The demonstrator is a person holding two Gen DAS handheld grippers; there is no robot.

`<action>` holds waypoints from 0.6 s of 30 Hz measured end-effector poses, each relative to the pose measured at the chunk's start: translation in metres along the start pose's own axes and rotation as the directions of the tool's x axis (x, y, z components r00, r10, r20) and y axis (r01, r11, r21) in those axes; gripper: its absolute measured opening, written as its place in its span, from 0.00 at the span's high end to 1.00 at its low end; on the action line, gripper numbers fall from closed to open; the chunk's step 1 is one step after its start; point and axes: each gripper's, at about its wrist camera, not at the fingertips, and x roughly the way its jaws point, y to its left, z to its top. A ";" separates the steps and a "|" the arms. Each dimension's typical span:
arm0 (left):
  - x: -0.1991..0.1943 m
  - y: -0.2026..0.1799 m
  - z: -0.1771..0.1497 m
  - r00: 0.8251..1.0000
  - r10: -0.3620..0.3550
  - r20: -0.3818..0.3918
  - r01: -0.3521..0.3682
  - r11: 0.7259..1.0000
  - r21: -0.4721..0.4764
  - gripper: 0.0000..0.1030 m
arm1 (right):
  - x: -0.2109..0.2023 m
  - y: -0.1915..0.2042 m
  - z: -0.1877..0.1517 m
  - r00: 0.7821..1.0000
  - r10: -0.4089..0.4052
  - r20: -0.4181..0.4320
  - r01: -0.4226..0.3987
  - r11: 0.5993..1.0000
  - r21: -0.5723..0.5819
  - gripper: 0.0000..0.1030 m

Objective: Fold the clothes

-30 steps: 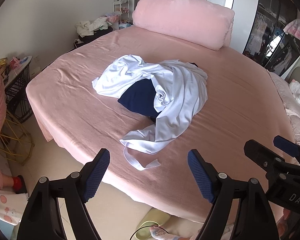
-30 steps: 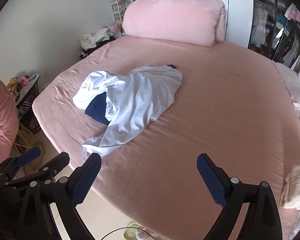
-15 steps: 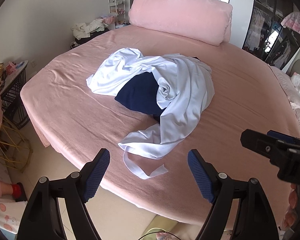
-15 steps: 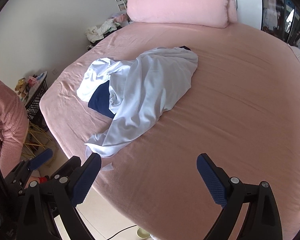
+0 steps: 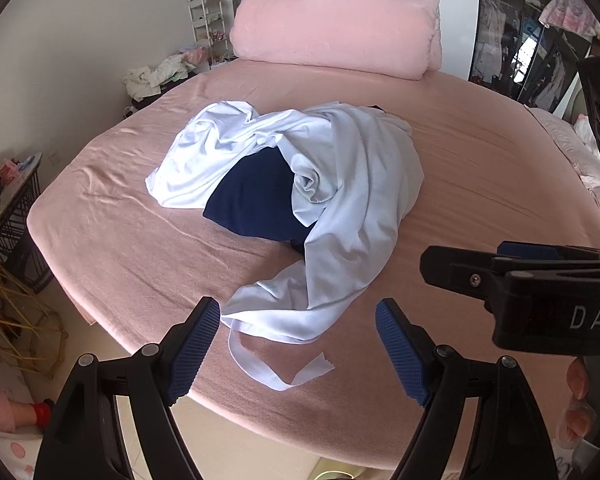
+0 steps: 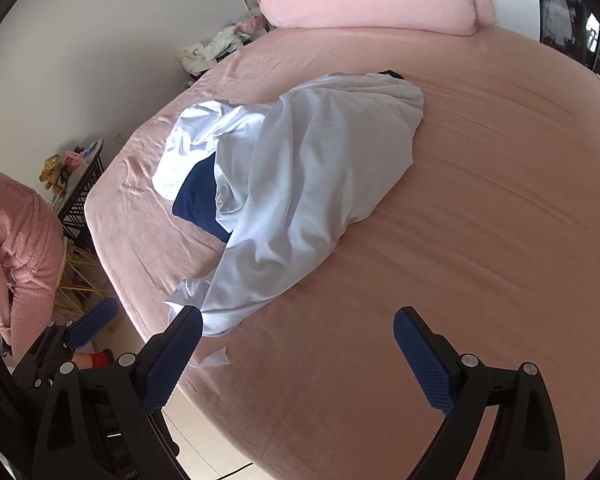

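Just beyond left hand-held gripper [image 5: 298, 344], crumpled white garment [image 5: 340, 200] on bed [image 5: 120, 248].

A round bed [image 5: 480, 184] covered in a pink sheet carries everything here. Near its middle lies a crumpled pale-blue garment [image 5: 340, 184], heaped over a navy garment [image 5: 256, 200] that shows from beneath its left side. A narrow strip of the pale cloth trails toward the bed's near edge. At the far rim a large rolled pink quilt [image 5: 336, 28] rests on the sheet. From the right wrist view the sheet to the right of the heap shows only faint creases.
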 end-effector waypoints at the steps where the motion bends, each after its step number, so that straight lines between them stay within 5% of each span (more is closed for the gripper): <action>1: 0.004 0.001 -0.001 1.000 -0.005 -0.006 0.005 1.000 -0.004 0.22 | 0.003 0.000 0.001 1.000 0.007 -0.003 -0.007 1.000 -0.004 0.06; 9: 0.036 0.012 -0.005 0.998 -0.008 -0.056 0.005 0.999 -0.038 0.22 | 0.042 -0.006 0.008 0.994 0.067 -0.084 -0.063 0.997 0.046 0.06; 14: 0.058 0.019 -0.007 0.990 -0.094 -0.104 0.084 0.992 -0.095 0.22 | 0.068 -0.016 0.011 0.981 0.142 -0.133 -0.122 0.982 0.143 0.06; 18: 0.075 0.016 -0.009 0.989 -0.073 -0.129 0.063 0.995 -0.077 0.22 | 0.080 -0.022 0.012 0.974 0.187 -0.129 -0.156 0.963 0.222 0.06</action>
